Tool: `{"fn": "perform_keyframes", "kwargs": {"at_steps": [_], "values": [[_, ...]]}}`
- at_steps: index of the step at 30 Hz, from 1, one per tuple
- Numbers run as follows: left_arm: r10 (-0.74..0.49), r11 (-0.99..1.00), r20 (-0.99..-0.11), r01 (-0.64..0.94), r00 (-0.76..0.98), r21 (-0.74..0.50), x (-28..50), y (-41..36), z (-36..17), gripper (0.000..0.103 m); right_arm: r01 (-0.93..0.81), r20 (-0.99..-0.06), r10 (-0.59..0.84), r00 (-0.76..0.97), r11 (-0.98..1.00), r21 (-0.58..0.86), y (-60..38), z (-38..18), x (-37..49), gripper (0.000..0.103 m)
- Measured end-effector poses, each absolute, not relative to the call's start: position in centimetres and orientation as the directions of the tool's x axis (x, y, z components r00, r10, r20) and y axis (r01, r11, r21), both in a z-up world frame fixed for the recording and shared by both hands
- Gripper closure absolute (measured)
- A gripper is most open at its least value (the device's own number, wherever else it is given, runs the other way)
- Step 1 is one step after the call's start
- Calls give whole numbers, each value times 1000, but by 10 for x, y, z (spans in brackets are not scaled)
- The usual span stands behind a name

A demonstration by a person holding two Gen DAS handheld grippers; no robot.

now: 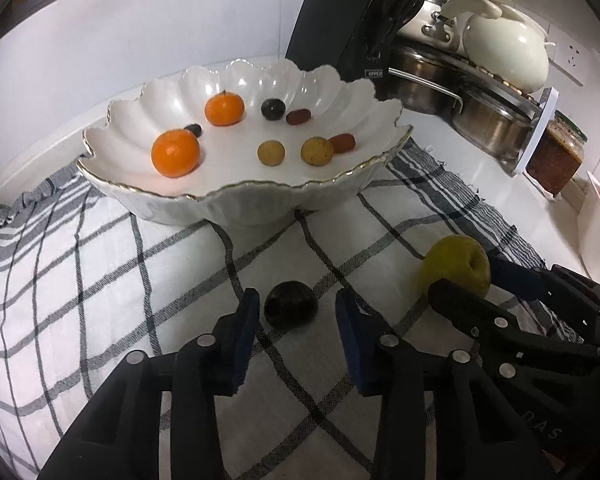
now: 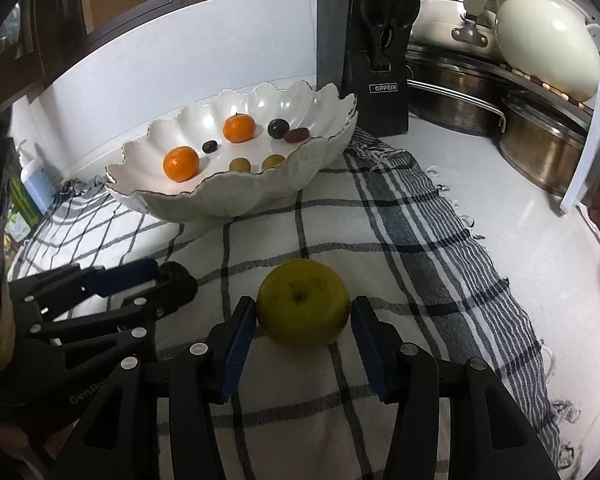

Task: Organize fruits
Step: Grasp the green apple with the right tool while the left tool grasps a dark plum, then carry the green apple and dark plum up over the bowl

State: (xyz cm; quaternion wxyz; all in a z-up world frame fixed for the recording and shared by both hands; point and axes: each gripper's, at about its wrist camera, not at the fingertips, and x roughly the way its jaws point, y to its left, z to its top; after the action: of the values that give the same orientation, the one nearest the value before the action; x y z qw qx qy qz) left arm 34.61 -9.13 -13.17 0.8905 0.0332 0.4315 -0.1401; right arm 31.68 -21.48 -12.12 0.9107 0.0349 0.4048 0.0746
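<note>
A white scalloped bowl (image 1: 148, 200) stands on a checked cloth and holds two oranges (image 1: 176, 153), dark plums, red dates and small yellow fruits. It also shows in the right wrist view (image 2: 204, 202). My left gripper (image 1: 296, 308) is open, its fingers either side of a dark round fruit (image 1: 291, 303) lying on the cloth. My right gripper (image 2: 304, 312) is open around a yellow-green apple (image 2: 303, 307) on the cloth, pads close to its sides. The apple also shows in the left wrist view (image 1: 456, 266).
A black knife block (image 2: 380, 80) stands behind the bowl. Steel pots (image 2: 540, 148), a cream pitcher (image 2: 548, 48) and a jar (image 1: 556, 156) crowd the right back corner. The checked cloth (image 2: 380, 248) covers a white counter (image 2: 520, 220). A bottle (image 2: 36, 184) stands at far left.
</note>
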Motion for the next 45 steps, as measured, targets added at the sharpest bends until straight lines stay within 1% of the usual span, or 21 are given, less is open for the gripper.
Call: {"fn": "perform_keyframes", "kwargs": {"at_steps": [3, 5, 8, 15, 26, 39, 45], "values": [[-217, 959, -779, 276, 589, -58, 346, -91, -133, 66, -111, -735, 166, 658, 986, 124, -214, -122, 319, 53], [-215, 959, -780, 277, 587, -56, 347, -91, -134, 71, -109, -738, 165, 655, 986, 124, -214, -123, 321, 53], [-213, 960, -781, 275, 587, -55, 348, -90, -134, 74, -108, -740, 172, 650, 985, 134, -214, -125, 323, 53], [-229, 957, -772, 284, 593, -66, 344, -89, -130, 74, -114, -733, 168, 659, 986, 124, -212, -122, 322, 53], [-248, 954, -736, 290, 629, -74, 327, -86, -103, 74, -118, -694, 166, 700, 986, 116, -210, -97, 307, 53], [-237, 962, -645, 269, 726, -50, 302, -73, -53, 75, -129, -607, 149, 780, 989, 76, -207, -47, 284, 53], [-231, 966, -611, 251, 757, -54, 298, -63, -33, 75, -153, -562, 165, 810, 986, 69, -200, -25, 279, 53]]}}
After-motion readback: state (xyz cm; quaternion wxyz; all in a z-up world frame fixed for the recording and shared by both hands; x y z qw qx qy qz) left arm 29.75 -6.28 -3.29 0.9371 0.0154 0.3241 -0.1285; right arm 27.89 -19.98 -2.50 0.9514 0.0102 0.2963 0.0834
